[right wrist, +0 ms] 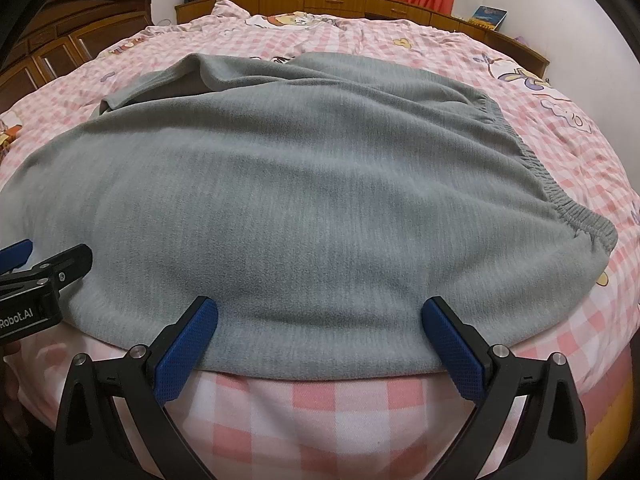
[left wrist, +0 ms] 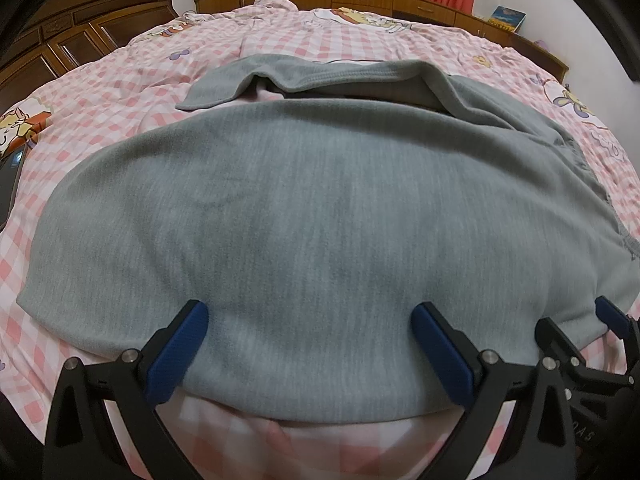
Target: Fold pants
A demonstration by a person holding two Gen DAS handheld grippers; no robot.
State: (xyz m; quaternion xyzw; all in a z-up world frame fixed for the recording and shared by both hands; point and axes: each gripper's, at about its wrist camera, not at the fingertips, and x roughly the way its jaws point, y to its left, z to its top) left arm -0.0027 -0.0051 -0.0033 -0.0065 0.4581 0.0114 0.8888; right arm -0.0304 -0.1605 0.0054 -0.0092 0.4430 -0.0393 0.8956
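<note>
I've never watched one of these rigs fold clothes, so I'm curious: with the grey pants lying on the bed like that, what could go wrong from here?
1. Both the left gripper and right gripper are open at the near edge of the grey pants; closing could catch only the top layer, or the checked bedsheet too.
2. The far leg lies rumpled, so a fold may come out uneven.

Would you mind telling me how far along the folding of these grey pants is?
Done: the grey pants lie on the checked bed cover, seemingly doubled leg over leg. In hand: nothing gripped; the left tool and right tool hang open over the near edge. Left: the folds across the length.
</note>
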